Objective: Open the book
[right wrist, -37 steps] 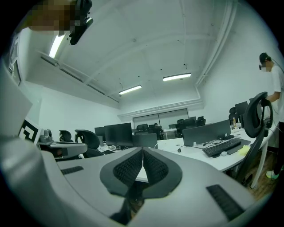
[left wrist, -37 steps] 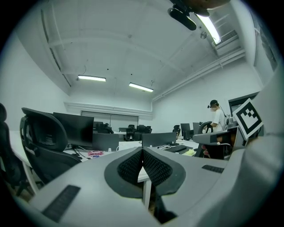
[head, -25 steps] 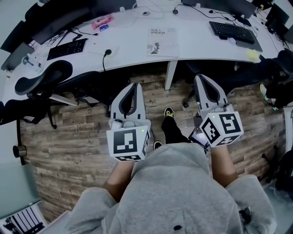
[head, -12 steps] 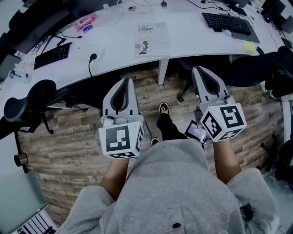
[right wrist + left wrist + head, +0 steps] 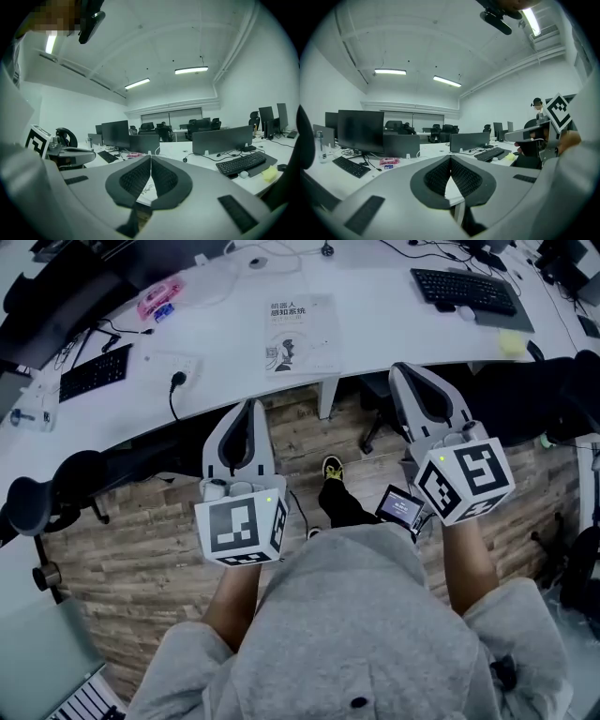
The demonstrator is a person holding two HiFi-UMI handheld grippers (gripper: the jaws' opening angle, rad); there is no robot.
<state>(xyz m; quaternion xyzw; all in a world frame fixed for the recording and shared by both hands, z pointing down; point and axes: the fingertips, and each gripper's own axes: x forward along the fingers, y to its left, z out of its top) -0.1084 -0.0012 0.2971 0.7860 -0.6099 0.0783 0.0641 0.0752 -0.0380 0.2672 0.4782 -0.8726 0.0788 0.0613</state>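
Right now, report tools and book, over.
Left tool shut, empty. Right tool shut, empty. Book closed, flat on desk, both tools short of it. Nothing on its cover.

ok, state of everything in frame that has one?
book: closed, lying flat on the desk, cover up
left gripper: shut, nothing between the jaws, clear of the book
right gripper: shut, nothing between the jaws, clear of the book
monitor: screen dark
ceiling light: on
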